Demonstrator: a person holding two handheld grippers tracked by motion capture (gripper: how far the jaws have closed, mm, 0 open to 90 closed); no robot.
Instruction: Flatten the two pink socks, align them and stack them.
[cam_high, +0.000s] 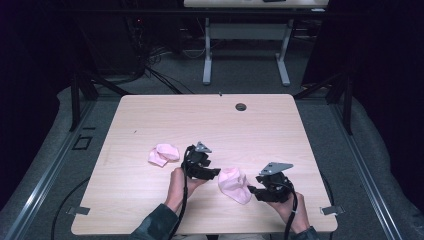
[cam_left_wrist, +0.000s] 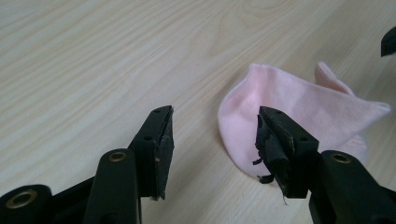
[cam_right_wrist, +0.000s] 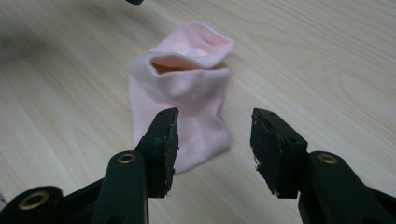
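In the high view a pink sock (cam_high: 235, 184) lies on the table (cam_high: 150, 115), in the lower middle of the frame, between the two grippers. The left gripper (cam_high: 216, 173) is just at the left of this sock and the right gripper (cam_high: 251, 189) is just at its right, both low over the wood. A second sock (cam_high: 163, 154) lies crumpled further to the left, apart from them, near the middle of the frame. In the left gripper view the jaws of the left gripper (cam_left_wrist: 212, 140) stand about half open and hold nothing; between them is bare wood, and the sock (cam_left_wrist: 299, 112) lies behind the right jaw, in the right half of the frame. In the right gripper view the right gripper (cam_right_wrist: 212, 140) is also about half open with nothing between its pads; the sock (cam_right_wrist: 187, 88) lies flat behind the left jaw, its open cuff toward the top of the frame. Neither gripper presses on the sock.
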